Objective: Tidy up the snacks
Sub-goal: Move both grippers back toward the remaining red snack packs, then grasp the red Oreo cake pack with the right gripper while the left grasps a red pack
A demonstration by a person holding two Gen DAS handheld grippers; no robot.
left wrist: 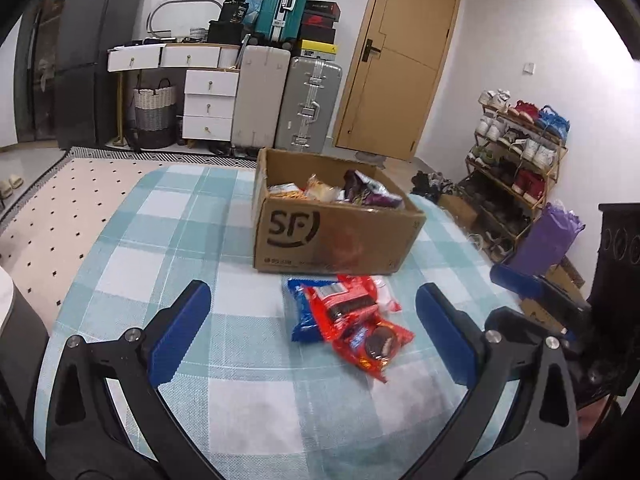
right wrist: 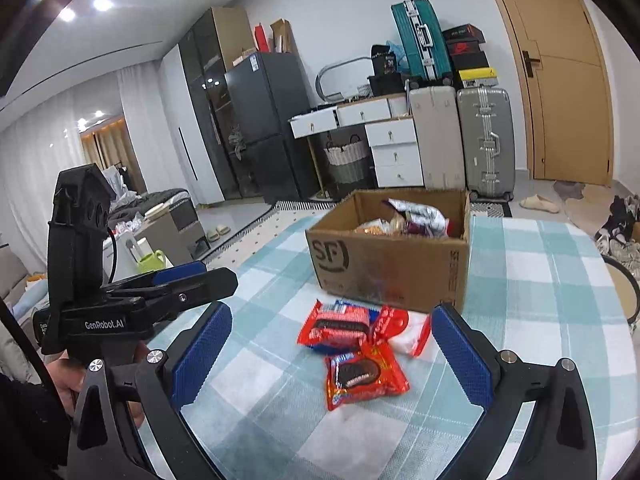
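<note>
Right now I have both tools spread wide and empty: my left gripper (left wrist: 312,320) and my right gripper (right wrist: 332,356) frame a small heap of red cookie packets (right wrist: 356,348) lying loose on the checked tablecloth (left wrist: 180,216). Those packets are what is left, I judge. Beyond them, just behind the heap, the cardboard box (left wrist: 332,236) already holds several snack bags (left wrist: 360,190), so part of the sorting looks done.

A teal suitcase (left wrist: 282,0) stands atop two grey suitcases (left wrist: 308,106) beside white drawers (left wrist: 209,104), near a shoe rack (left wrist: 516,148).
</note>
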